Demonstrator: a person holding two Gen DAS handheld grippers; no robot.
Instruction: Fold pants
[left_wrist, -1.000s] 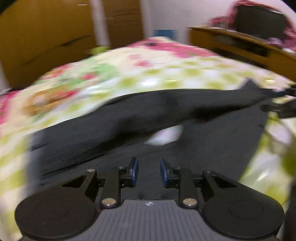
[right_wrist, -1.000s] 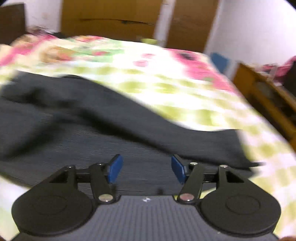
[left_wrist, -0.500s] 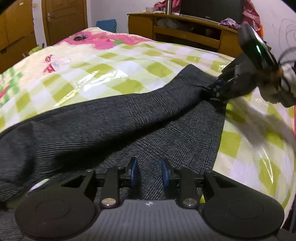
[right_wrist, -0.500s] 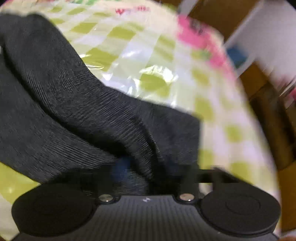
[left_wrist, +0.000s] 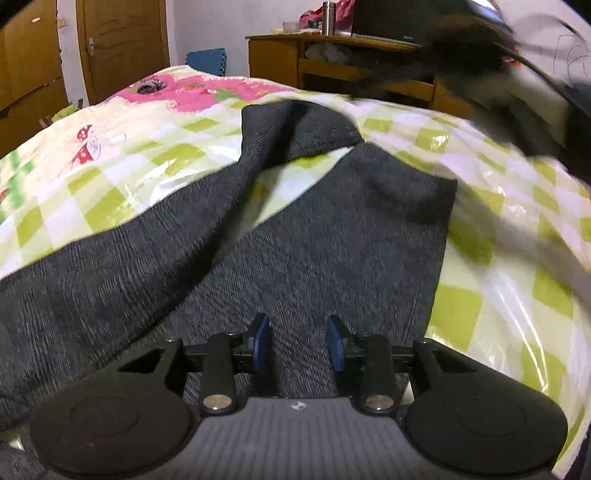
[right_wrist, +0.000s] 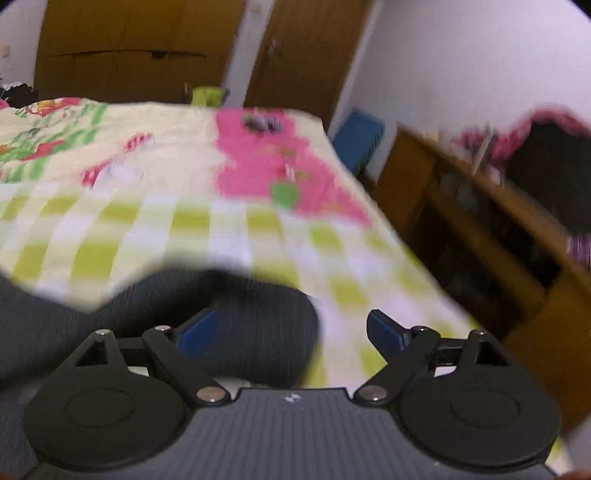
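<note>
Dark grey pants (left_wrist: 314, 240) lie on the green-checked bed cover (left_wrist: 498, 258), their two leg ends spread apart at the far side. My left gripper (left_wrist: 298, 343) sits low over the near leg. Its jaws are opening, with cloth lying loose between the blue pads (left_wrist: 260, 341). In the right wrist view one leg end (right_wrist: 258, 321) rests on the cover (right_wrist: 147, 221) under the left finger. My right gripper (right_wrist: 291, 332) is above it, its jaws opening wide and nothing pinched. A blurred dark shape (left_wrist: 517, 92) at the top right of the left wrist view looks like the right gripper.
A wooden cabinet (left_wrist: 332, 62) with a dark screen and clutter stands beyond the bed's right edge, as does the cabinet (right_wrist: 480, 240) in the right wrist view. Wooden doors (left_wrist: 122, 48) and a blue foam mat (left_wrist: 207, 61) are at the far wall.
The right gripper, shut on a leg end half a second ago, has let go and pulled up and away. The left jaws have widened a little. The leg ends now lie spread on the cover.
</note>
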